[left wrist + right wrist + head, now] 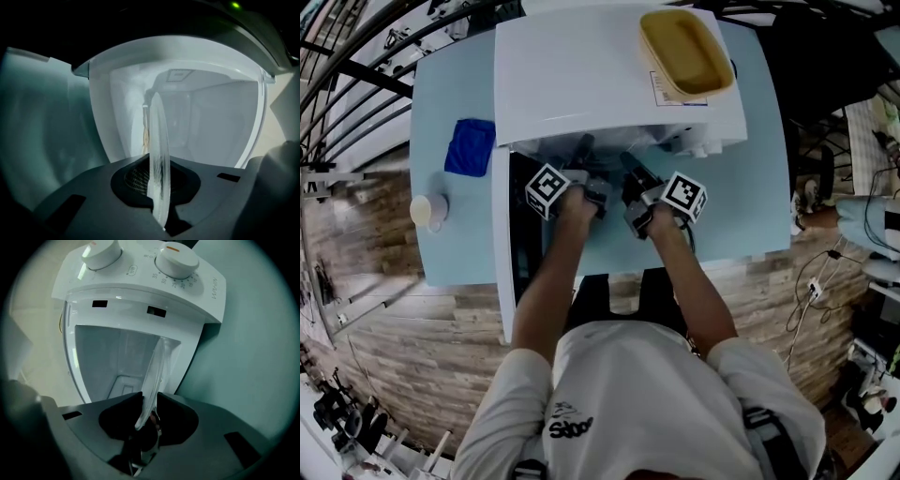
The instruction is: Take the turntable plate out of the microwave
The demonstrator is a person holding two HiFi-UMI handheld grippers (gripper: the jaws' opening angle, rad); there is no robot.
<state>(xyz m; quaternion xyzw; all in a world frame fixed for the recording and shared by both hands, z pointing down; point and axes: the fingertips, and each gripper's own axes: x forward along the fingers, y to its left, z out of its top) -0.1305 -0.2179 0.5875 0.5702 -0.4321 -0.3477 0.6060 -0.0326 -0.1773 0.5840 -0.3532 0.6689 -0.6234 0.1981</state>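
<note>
While the turntable plate (157,136) sits in the mouth of the microwave (581,75), you have it by its near rim with both tools. The left gripper (158,187) is clamped on the glass, and the right gripper (147,416) is closed on the same rim to its right. The plate shows edge-on between each pair of jaws, and most of it reaches back into the cavity.

Procedure for the step in hand, the withdrawal:
1. Draw both grippers toward you at the same rate, so that the glass does not twist between the 2 grips.
2. Hold the plate level. Judging by its thin, smooth rim, it could slide out of a pinch if it tips.
3. Clear the cavity sill and the open door (502,244) at your left before you lower anything.
4. Set the plate down on a bare part of the table (750,187) in front of the microwave. This choice is a judgement, since the task names no place.

Inventory in view:
- 1 microwave with 2 knobs (176,259) on its panel
- 1 turntable plate
- 2 grippers, each with 1 marker cube (548,190)
- 1 tan tray (684,52) on top of the microwave
- 1 blue cloth (471,147) and 1 pale cup (428,210) on the table at your left
</note>
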